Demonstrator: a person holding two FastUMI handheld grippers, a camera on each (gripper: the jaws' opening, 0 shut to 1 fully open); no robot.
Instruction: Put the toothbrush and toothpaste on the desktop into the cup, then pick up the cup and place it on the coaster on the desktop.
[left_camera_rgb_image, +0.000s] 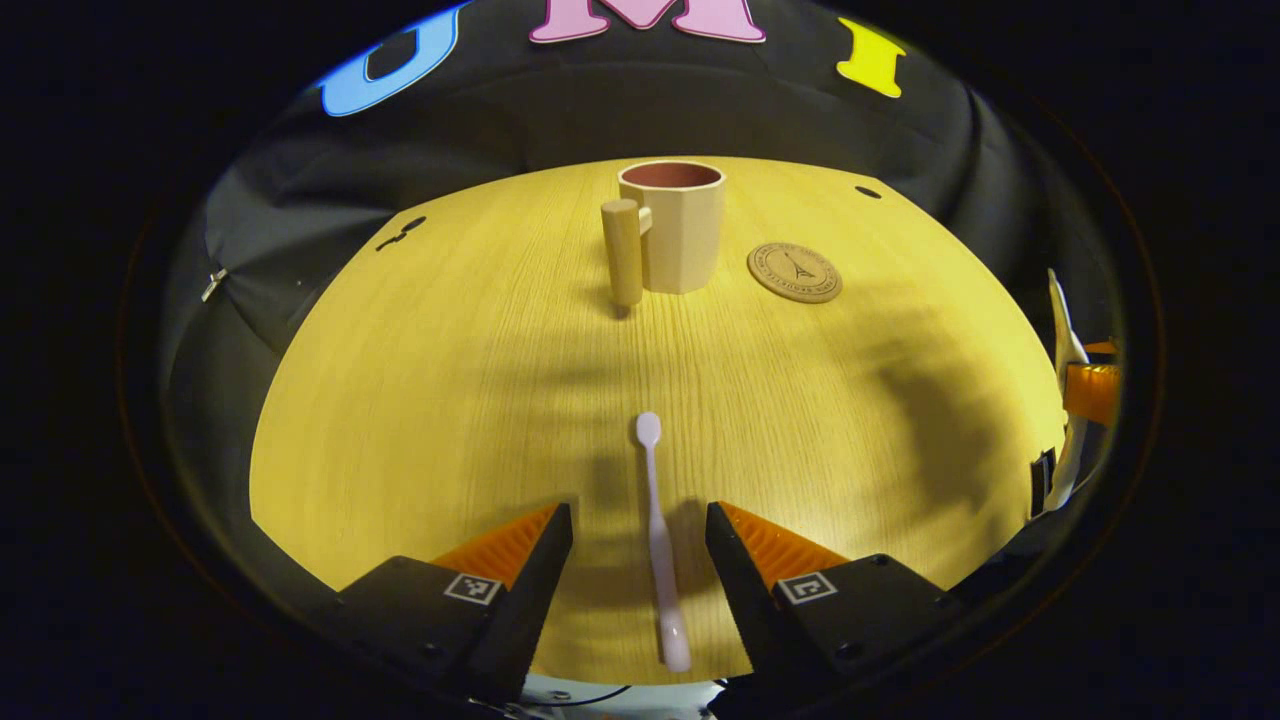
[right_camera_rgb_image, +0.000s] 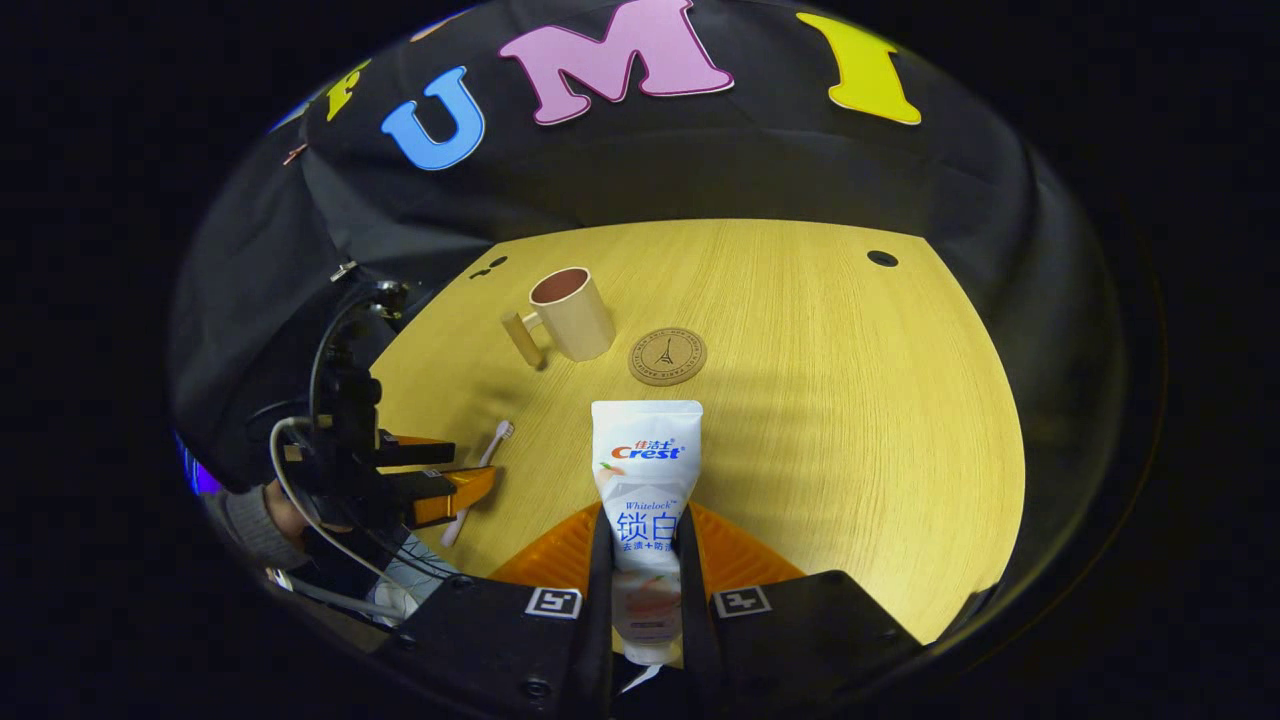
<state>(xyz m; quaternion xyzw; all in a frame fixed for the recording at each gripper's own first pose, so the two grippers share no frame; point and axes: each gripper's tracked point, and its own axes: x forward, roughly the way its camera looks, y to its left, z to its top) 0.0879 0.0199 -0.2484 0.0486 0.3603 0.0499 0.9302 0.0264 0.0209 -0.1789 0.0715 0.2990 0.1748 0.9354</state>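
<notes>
A pale toothbrush (left_camera_rgb_image: 655, 540) lies flat on the wooden desktop (left_camera_rgb_image: 450, 400), head pointing away, between the fingers of my open left gripper (left_camera_rgb_image: 638, 515), which touch nothing. Beyond it stands a beige cup (left_camera_rgb_image: 682, 225) with its handle turned toward me, and a round cork coaster (left_camera_rgb_image: 795, 272) lies just right of it. My right gripper (right_camera_rgb_image: 645, 520) is shut on a white toothpaste tube (right_camera_rgb_image: 645, 460), held above the desktop with its flat end forward. In the right gripper view the cup (right_camera_rgb_image: 572, 312), the coaster (right_camera_rgb_image: 667, 356), the toothbrush (right_camera_rgb_image: 490, 450) and the left gripper (right_camera_rgb_image: 472, 465) sit ahead and to the left.
The right gripper (left_camera_rgb_image: 1085, 390) with the toothpaste tube (left_camera_rgb_image: 1063, 330) shows at the far right of the left gripper view. Small dark holes (left_camera_rgb_image: 868, 191) (right_camera_rgb_image: 882, 258) mark the desktop's back corners. A hand and sleeve (right_camera_rgb_image: 255, 520) hold the left gripper by the near edge.
</notes>
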